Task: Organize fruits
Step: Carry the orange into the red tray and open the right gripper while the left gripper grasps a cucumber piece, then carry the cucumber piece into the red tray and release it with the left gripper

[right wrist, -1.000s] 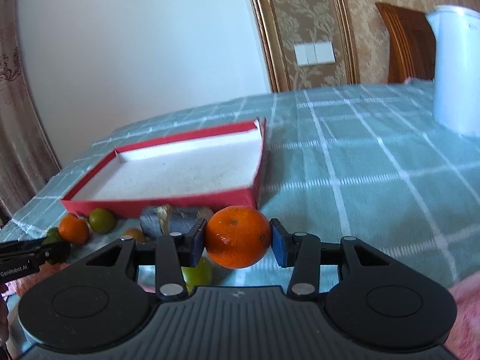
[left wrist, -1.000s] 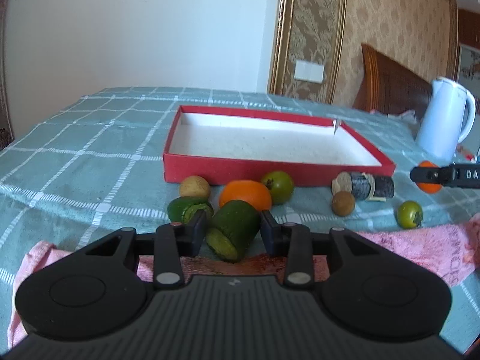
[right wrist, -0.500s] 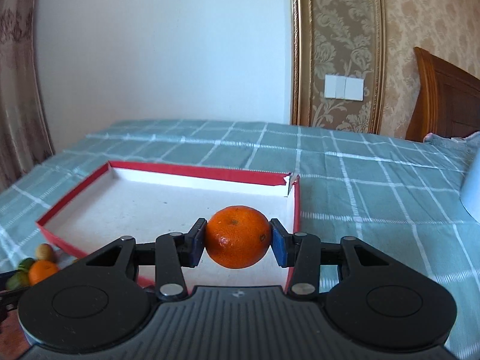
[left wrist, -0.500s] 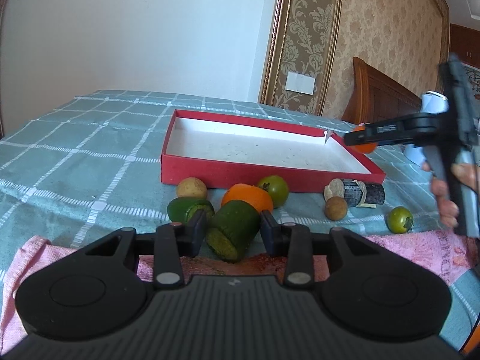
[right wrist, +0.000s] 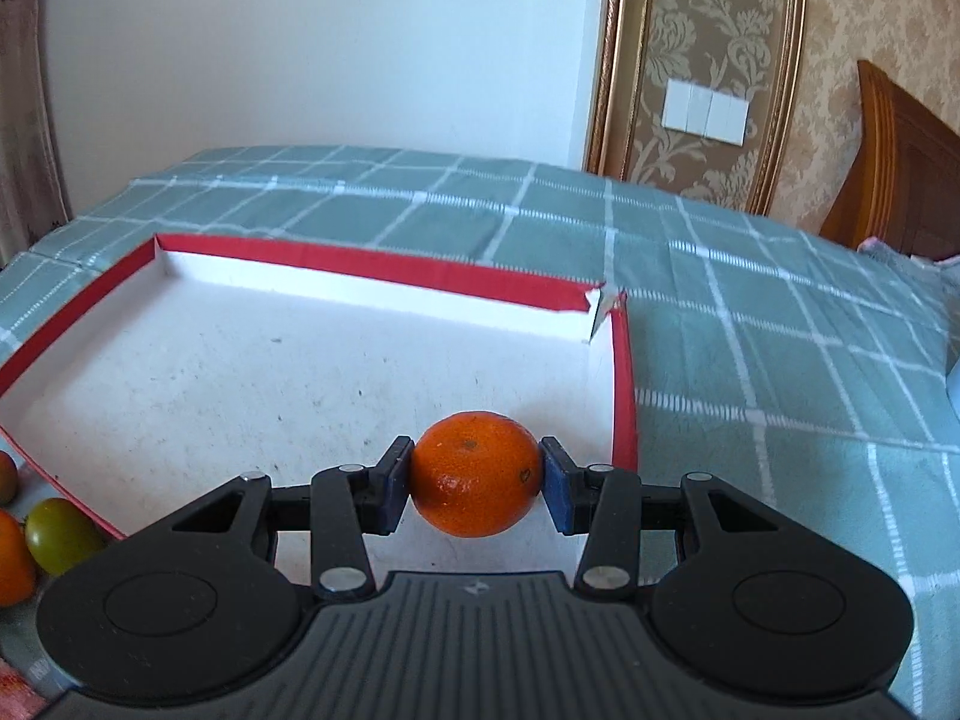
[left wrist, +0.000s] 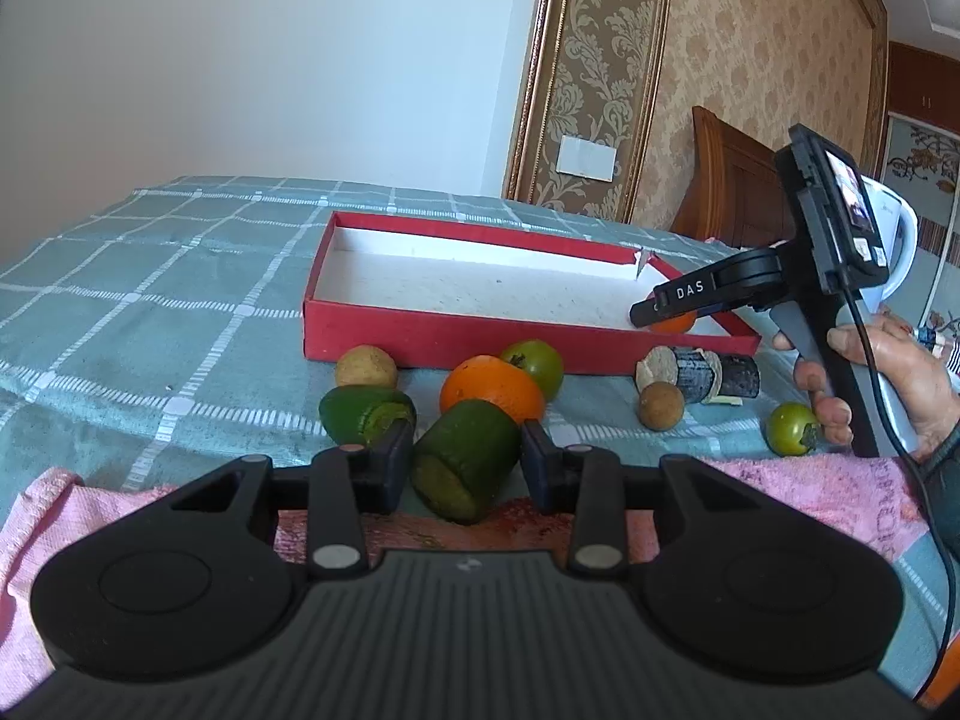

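Observation:
A red box (left wrist: 420, 345) with a white floor lies on the green checked cloth. My right gripper (right wrist: 476, 489) is shut on an orange mandarin (right wrist: 474, 480) and holds it just above the box's (right wrist: 624, 378) near right corner. The left wrist view shows that gripper (left wrist: 666, 315) and the mandarin (left wrist: 675, 323) over the box's right end. My left gripper (left wrist: 467, 465) is shut on a dark green cut fruit piece (left wrist: 462, 480), low over the pink towel (left wrist: 780, 492). In front of the box lie an orange (left wrist: 489, 387), a green tomato (left wrist: 534, 363) and a tan round fruit (left wrist: 366, 367).
More items lie along the box's front: another green piece (left wrist: 360, 414), a small brown fruit (left wrist: 660, 405), a dark cane section (left wrist: 702, 366) and a second green tomato (left wrist: 791, 427). A hand (left wrist: 888, 372) holds the right gripper's handle. A white kettle (left wrist: 900, 240) stands at the right.
The right gripper carried the mandarin from the cloth beside the box to over the box's near right corner, a little lower. The left gripper stayed put with the green piece.

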The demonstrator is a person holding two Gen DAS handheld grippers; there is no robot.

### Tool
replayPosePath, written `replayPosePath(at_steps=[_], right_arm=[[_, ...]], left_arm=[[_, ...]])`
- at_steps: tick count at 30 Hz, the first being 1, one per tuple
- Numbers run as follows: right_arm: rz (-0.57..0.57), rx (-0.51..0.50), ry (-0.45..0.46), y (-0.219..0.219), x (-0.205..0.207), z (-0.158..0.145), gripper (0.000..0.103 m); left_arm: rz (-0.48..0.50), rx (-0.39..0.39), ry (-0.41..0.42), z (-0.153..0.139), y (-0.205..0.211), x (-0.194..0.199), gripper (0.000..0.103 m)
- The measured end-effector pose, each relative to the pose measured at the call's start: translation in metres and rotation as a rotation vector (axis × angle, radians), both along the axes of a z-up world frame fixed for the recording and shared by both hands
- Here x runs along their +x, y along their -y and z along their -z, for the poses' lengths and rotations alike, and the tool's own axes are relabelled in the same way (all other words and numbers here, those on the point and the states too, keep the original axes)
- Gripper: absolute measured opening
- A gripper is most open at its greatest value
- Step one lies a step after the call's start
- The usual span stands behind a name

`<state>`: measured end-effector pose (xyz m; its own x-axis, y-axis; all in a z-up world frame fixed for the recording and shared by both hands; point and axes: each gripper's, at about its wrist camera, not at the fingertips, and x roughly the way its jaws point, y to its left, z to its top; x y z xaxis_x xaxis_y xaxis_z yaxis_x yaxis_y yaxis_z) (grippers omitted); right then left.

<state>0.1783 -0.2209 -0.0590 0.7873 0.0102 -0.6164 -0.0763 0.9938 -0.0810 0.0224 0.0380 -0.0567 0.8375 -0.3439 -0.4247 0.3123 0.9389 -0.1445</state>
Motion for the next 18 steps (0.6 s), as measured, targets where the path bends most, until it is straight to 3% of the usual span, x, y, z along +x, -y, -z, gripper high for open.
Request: replayPosePath(at_steps=[11,18], right_arm=[[-0.008,-0.003,-0.016,0.002,-0.004,-0.001,0.045],[0.009,0.026,0.029,0.011,-0.015,-0.012,0.059]], left_arm=[[-0.011,0.025,-0.012,-0.002,0.007,0.000,0.035],[-0.021,0.043,-0.008,-0.004,0.010,-0.002,0.035]])
